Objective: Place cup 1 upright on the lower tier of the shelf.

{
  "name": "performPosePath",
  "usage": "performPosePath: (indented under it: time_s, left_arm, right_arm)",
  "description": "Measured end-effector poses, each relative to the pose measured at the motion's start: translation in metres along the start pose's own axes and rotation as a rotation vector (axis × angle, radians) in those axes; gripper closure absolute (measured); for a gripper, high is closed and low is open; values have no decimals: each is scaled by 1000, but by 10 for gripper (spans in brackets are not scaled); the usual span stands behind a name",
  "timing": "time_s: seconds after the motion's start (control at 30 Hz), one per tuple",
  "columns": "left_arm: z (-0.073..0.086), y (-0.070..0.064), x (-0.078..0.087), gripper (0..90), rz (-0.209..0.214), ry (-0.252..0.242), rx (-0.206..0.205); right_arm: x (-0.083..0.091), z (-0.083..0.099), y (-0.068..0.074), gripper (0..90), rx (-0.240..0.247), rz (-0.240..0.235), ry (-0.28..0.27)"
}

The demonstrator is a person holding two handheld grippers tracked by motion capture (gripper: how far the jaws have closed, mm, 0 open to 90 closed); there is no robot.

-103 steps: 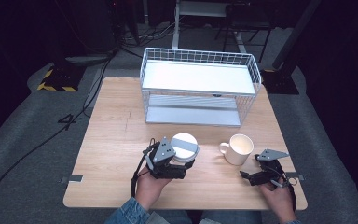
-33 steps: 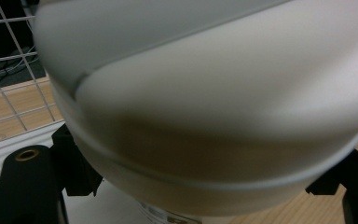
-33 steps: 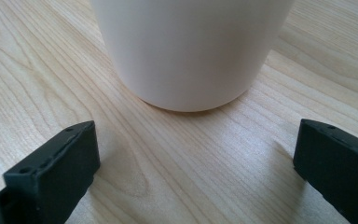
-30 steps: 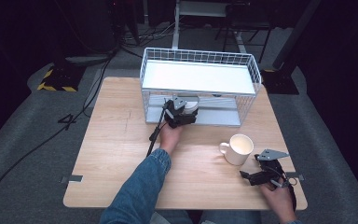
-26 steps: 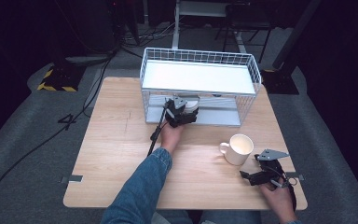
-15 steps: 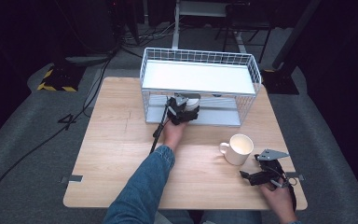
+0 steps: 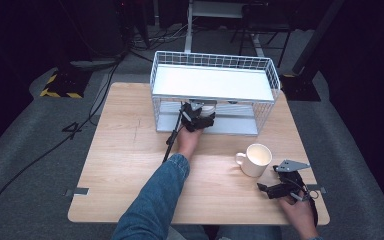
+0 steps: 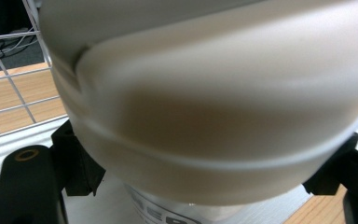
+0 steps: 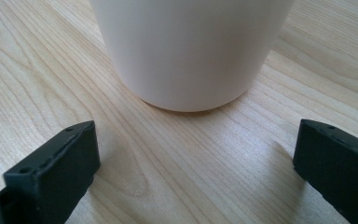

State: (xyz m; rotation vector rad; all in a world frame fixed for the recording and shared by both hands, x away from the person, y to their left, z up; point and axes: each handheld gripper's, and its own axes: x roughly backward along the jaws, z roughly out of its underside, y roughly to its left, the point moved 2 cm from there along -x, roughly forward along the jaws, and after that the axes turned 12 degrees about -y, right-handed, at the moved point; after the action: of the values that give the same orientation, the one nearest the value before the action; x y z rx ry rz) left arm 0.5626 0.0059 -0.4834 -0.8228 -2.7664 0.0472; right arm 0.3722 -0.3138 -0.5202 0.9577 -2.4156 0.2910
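My left gripper (image 7: pixel 200 117) is shut on a white bowl (image 7: pixel 208 108) at the front of the lower shelf (image 7: pixel 237 125) of a white wire rack (image 7: pixel 154 82). In the left gripper view the bowl (image 8: pixel 214 116) fills the space between both jaws, which press on its sides, with the shelf just below. A white mug (image 7: pixel 256 159) stands on the wooden table at the front right. My right gripper (image 7: pixel 272 183) rests low on the table just behind the mug, open. In the right gripper view the mug (image 9: pixel 191 46) stands a little ahead of the wide-apart jaws, untouched.
The rack's upper shelf (image 7: pixel 212 82) is a white panel with a wire rim. The wooden table (image 7: pixel 130 155) ends close to my right hand. A black cable (image 7: pixel 172 137) trails from the left gripper. Dark floor with cables surrounds the table.
The left gripper has carried the white bowl from the table's front middle up to the rack's lower shelf, creeping slightly further in over the last second. The right gripper and mug have stayed put.
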Motion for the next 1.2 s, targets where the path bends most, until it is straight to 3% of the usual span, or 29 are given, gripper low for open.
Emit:
performPosePath:
  time_s: [0.3,0.53,0.6,0.8,1.2]
  left_arm:
    - [0,-4,-2,178,-3,15,-30]
    - [0,-2,-2,153,1,11,-10]
    - [0,-3,-2,150,-6,10,-21]
    - [-2,-4,2,0,6,5,-3]
    - [-5,-5,28,0,38,-27,8]
  right_arm:
    - [0,0,0,2,0,0,0]
    - [0,0,0,3,0,0,0]
    - [0,0,0,3,0,0,0]
    - [0,0,0,3,0,0,0]
    - [0,0,0,2,-1,0,0]
